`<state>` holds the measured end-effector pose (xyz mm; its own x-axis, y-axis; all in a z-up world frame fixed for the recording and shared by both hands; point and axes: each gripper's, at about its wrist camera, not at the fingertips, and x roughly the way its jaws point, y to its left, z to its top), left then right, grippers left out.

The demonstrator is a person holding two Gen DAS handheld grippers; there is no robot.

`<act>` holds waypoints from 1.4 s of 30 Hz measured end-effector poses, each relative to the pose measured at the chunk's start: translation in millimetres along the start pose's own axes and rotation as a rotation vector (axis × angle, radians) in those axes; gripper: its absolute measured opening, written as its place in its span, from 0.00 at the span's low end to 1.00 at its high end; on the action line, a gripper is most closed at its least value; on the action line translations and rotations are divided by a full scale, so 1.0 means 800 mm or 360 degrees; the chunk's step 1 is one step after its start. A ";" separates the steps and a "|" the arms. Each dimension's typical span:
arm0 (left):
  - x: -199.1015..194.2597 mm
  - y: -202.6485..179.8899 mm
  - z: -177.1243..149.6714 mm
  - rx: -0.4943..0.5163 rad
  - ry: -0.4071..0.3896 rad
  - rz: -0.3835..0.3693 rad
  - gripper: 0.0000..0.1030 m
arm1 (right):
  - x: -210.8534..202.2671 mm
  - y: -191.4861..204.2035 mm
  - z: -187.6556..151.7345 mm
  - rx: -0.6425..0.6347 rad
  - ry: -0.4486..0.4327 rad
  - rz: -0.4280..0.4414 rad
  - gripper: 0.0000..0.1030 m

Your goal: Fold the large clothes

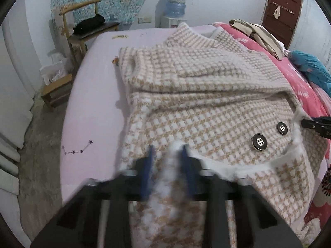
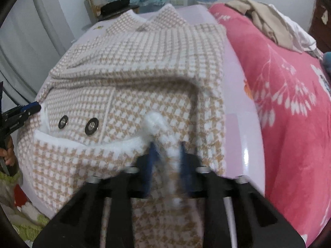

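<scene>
A beige-and-white houndstooth coat (image 1: 196, 95) lies on the lilac bed sheet (image 1: 95, 107), collar at the far end, sleeves folded across the body. Two black buttons (image 1: 259, 142) sit near its lower edge. In the left wrist view my left gripper (image 1: 167, 155) is shut on a bunched fold of the coat's near hem, white lining showing between the blue pads. In the right wrist view the coat (image 2: 144, 66) fills the middle, and my right gripper (image 2: 168, 150) is shut on another raised fold of the hem. Each gripper shows in the other's view: the right gripper (image 1: 316, 126), the left gripper (image 2: 22, 113).
A pink floral quilt (image 2: 289, 95) covers the bed's right side, with a heap of beige and white clothes (image 2: 269, 24) and a teal cloth (image 1: 312, 68) on it. A wooden chair (image 1: 82, 26), a water dispenser (image 1: 175, 6) and a brown door (image 1: 283, 10) stand beyond the bed. Bare floor (image 1: 41, 136) runs along the left.
</scene>
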<state>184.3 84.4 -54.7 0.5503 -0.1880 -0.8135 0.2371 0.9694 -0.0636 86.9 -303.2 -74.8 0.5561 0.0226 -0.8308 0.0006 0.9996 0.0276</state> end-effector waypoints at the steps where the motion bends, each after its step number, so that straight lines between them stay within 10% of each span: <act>1: -0.002 0.001 -0.001 -0.0011 -0.0019 0.0005 0.09 | -0.002 0.001 0.000 -0.0006 -0.0011 0.0007 0.06; 11: -0.027 0.039 0.066 -0.0171 -0.0308 0.0080 0.08 | -0.043 -0.041 0.061 0.0164 -0.0345 -0.0033 0.05; 24: 0.031 0.051 0.049 -0.0169 -0.0302 0.0125 0.09 | 0.042 -0.060 0.066 0.0242 -0.0254 -0.0017 0.07; 26: 0.030 0.052 0.050 -0.0172 -0.0299 0.0116 0.11 | 0.037 -0.062 0.066 0.0261 -0.0246 0.0017 0.19; 29: 0.018 0.053 0.051 -0.0174 -0.0305 0.0132 0.26 | 0.015 -0.062 0.062 0.0303 -0.0284 -0.0043 0.65; 31: 0.000 0.055 0.049 -0.0193 -0.0367 0.0131 0.31 | -0.015 -0.060 0.054 0.0312 -0.0374 -0.0033 0.65; 37: -0.072 0.025 0.034 -0.0113 -0.0532 -0.0130 0.33 | -0.077 -0.022 0.016 0.0274 -0.0486 0.0094 0.65; 42: -0.067 -0.051 -0.001 0.0064 -0.0322 -0.0530 0.33 | -0.066 0.053 -0.009 0.0048 -0.0337 0.0338 0.48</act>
<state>144.6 55.1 -8.9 0.5837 -0.5226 -0.6215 0.4581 0.8439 -0.2793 51.9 -262.2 -34.0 0.7074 0.2240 -0.6704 -0.1111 0.9719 0.2075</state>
